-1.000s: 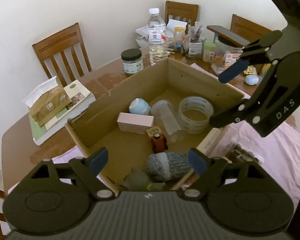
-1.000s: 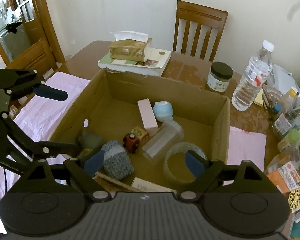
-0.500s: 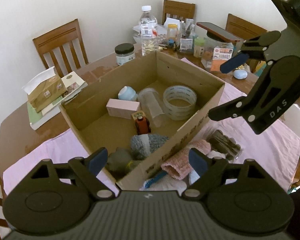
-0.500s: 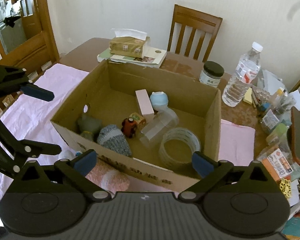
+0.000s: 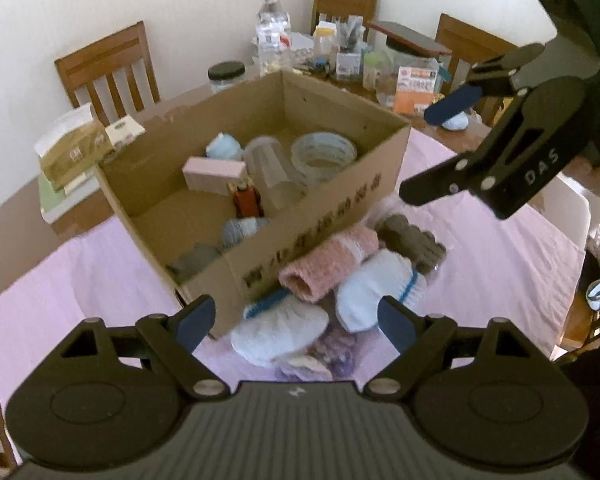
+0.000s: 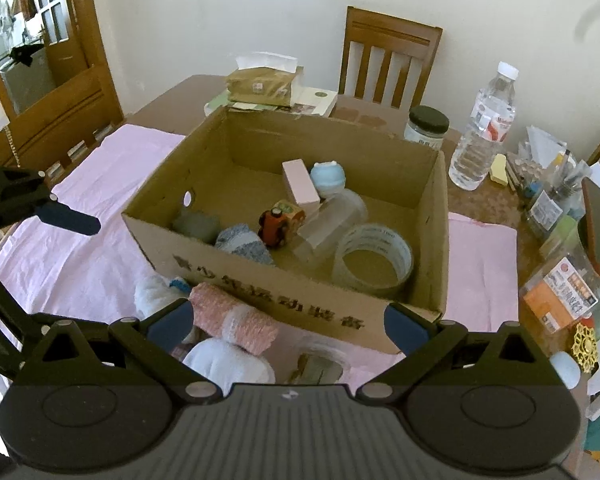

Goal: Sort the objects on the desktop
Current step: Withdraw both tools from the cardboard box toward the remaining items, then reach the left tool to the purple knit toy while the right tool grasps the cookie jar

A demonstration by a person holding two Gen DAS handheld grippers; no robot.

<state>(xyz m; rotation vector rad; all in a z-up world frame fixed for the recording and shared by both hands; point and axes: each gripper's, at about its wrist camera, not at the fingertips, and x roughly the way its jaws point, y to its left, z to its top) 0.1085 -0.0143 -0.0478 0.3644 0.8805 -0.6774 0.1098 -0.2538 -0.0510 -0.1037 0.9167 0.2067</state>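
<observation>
An open cardboard box (image 6: 432, 184) stands on a pink cloth. Inside lie a tape roll (image 6: 374, 258), a clear cup (image 6: 332, 220), a pink block (image 6: 300, 188), a red toy car (image 6: 278, 222) and a grey-blue sock (image 6: 242, 242). In front of the box is a pile of rolled socks: pink (image 5: 328, 264), white (image 5: 376, 292), brown (image 5: 412, 240). My left gripper (image 5: 296, 320) hangs open above the pile. My right gripper (image 6: 288, 324) is wide open over the box's near wall, holding nothing. It also shows as the right gripper (image 5: 430, 152) beside the box.
A tissue pack (image 6: 260, 84) on books, a dark-lidded jar (image 6: 426, 128) and a water bottle (image 6: 482, 128) stand behind the box. Cluttered jars and packets (image 6: 560, 216) fill the right side. Wooden chairs (image 6: 388, 60) ring the table. Pink cloth (image 6: 84, 256) lies left of the box.
Both grippers drew back from above the box interior toward its near side, bringing the sock pile into view. The right jaws spread wider.
</observation>
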